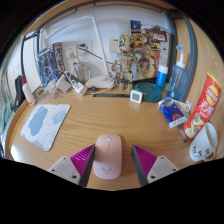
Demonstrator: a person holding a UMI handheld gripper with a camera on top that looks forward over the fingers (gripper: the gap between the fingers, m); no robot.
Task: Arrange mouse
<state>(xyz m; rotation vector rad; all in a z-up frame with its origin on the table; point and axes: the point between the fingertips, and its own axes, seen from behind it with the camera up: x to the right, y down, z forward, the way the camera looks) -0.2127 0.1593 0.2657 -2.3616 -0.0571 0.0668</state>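
Wooden desk carries clutter along its far edge; at its near edge a pink mouse lies between the gripper's spread fingers, gaps either side, unheld, its long axis running straight ahead along them.

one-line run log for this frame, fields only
task: arrange mouse | mouse: pink, on desk, between fingers | gripper: open, gaps both sides | mouse pad: ahead-left, bare

mouse sits between the spread tool fingers, mousepad lying ahead-left on the desk.
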